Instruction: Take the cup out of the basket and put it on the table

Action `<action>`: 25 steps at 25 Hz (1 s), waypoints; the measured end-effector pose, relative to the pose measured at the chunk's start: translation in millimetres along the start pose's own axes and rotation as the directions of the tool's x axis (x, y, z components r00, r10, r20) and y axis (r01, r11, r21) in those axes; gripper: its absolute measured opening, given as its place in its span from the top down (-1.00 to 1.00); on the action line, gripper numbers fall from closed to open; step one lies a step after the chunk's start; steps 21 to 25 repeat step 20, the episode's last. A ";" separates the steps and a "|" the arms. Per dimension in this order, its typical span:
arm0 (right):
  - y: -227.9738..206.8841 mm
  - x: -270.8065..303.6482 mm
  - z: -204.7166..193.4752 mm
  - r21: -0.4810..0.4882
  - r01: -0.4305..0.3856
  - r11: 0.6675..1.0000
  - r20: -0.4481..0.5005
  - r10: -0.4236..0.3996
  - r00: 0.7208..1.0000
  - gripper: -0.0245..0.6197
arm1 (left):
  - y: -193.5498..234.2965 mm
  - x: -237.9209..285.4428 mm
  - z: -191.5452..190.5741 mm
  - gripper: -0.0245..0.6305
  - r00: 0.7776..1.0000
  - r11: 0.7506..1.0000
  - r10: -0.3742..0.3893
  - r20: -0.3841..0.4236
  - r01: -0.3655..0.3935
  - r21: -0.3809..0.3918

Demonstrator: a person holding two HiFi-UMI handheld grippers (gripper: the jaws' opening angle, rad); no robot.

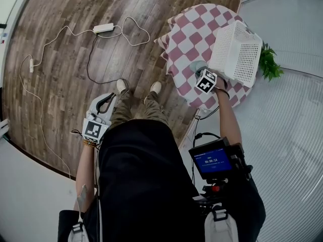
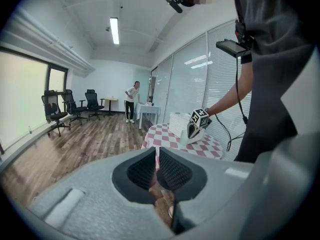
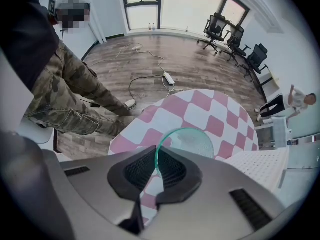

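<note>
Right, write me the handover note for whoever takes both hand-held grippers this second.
Left hand-held gripper: jaws together, nothing in them, hanging low at the person's side, away from the table.
Right hand-held gripper: shut on the rim of the green cup.
Things: the cup is out of the white basket and over the checkered table, next to the basket. Whether its base touches the cloth cannot be told.
Done: cup lifted out of the basket.
Left: set the cup down on the cloth if it is not down yet, open the right jaws and draw back.
</note>
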State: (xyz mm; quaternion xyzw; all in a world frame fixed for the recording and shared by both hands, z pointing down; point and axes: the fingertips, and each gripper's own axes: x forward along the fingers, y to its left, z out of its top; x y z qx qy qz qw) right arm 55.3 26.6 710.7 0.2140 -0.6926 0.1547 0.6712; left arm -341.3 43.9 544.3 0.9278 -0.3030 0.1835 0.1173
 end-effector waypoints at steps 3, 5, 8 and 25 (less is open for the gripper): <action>1.7 -0.3 -1.0 0.000 -0.013 1.000 -0.007 0.013 1.000 0.86 | 0.5 -0.5 -0.9 0.84 1.000 1.000 -0.001 -0.005 0.001 0.002; 2.0 -1.0 -0.5 -0.002 -0.014 1.000 -0.007 0.014 1.000 0.86 | 0.6 -0.1 -0.7 0.84 1.000 1.000 -0.002 -0.004 0.002 0.003; -1.2 -3.4 2.9 -0.010 -0.002 1.000 0.002 0.002 1.000 0.86 | 0.9 2.4 0.8 0.84 1.000 1.000 -0.002 -0.001 0.002 0.006; -1.3 -9.6 5.8 -0.030 -0.007 1.000 0.016 0.007 1.000 0.86 | -6.8 11.1 3.5 0.84 1.000 1.000 -0.015 -0.009 0.016 0.011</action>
